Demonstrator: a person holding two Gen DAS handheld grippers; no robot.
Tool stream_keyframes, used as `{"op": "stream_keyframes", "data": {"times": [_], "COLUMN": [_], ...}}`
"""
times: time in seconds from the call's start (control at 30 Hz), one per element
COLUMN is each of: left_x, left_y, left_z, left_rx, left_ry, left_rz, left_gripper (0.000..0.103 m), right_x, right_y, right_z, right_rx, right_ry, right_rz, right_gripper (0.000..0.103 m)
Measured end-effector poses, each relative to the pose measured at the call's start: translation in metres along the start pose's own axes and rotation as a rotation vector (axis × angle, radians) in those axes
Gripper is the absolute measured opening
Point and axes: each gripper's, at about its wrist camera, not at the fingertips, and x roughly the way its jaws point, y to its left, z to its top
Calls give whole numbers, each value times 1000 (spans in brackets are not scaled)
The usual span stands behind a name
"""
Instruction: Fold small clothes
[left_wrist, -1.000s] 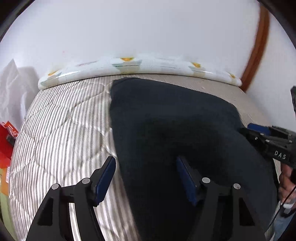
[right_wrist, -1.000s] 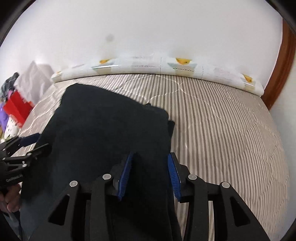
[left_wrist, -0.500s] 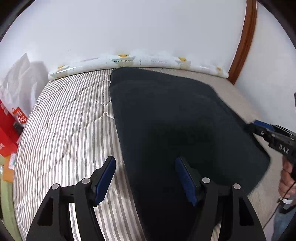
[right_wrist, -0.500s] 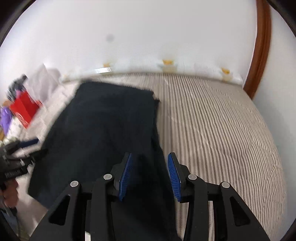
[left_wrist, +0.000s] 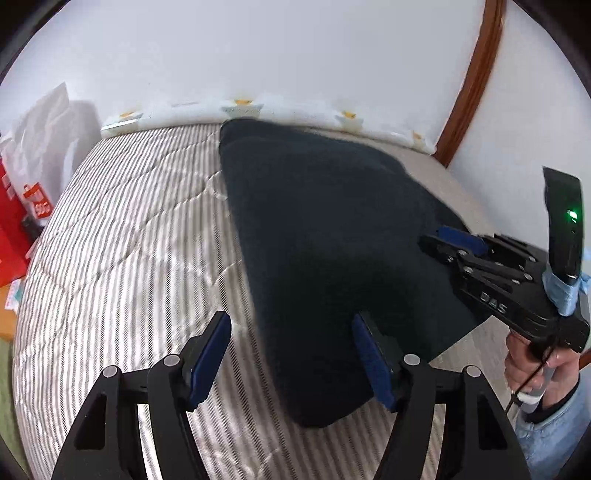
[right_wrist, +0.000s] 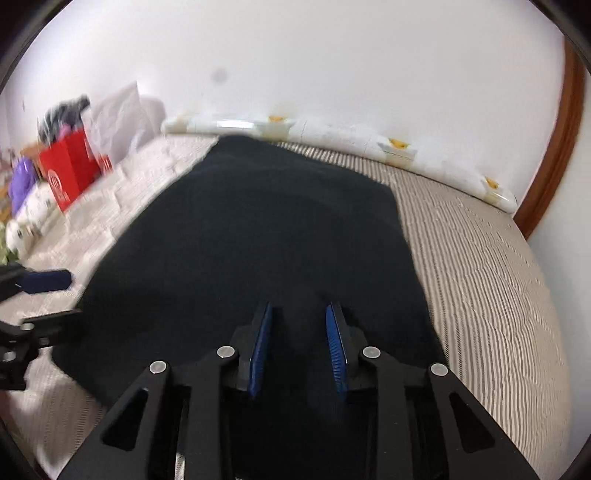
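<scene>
A dark navy garment (left_wrist: 332, 229) lies spread on the striped mattress (left_wrist: 129, 240), its far end near the patterned bolster. My left gripper (left_wrist: 291, 354) is open above the garment's near left edge, one finger over the mattress and one over the cloth. It also shows in the right wrist view, where the left gripper (right_wrist: 55, 299) is at the left border. My right gripper (right_wrist: 299, 347) hovers over the garment's near right part. Its jaws are closing, with dark cloth showing in the gap; no pad visibly presses on it. From the side, the right gripper (left_wrist: 432, 243) is level with the garment's right edge.
A white patterned bolster (right_wrist: 369, 140) runs along the wall. A red box (right_wrist: 70, 166) and white bags (left_wrist: 48, 125) stand left of the bed. A brown wooden frame (left_wrist: 472, 81) rises at the right. A hand in a blue sleeve (left_wrist: 535, 373) holds the right gripper.
Both grippers have drawn back toward the near end of the bed, so the garment's near corner now shows. The right jaws have narrowed and now sit further in from the garment's right edge.
</scene>
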Motion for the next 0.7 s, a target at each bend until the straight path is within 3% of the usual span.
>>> {"op": "stream_keyframes", "data": {"times": [0.13,0.2,0.27,0.47,0.7], "left_x": [13,24,28,8,-21], "left_y": [-15,-19,-18,3,16], "left_z": [12,13,10,-10,-45], "left_rx": [27,45,66,60,55], "left_ry": [-8,6,8,12,-5], "left_rz": [-1,32,36,45,36], "left_gripper": [66,70,71,71,70], "right_x": [-4,-6,-12,-39,-64], "right_y": [-32,-48,-52,-70,-109], "right_z": [-18,-29,-33,-41,-71], "right_rx": [25,79,73,92,221], "right_ry": [10,3,-1,-6,-1], "right_rz": [-75,6,24,-88,-68], "right_gripper": [29,32,33,34,34]}}
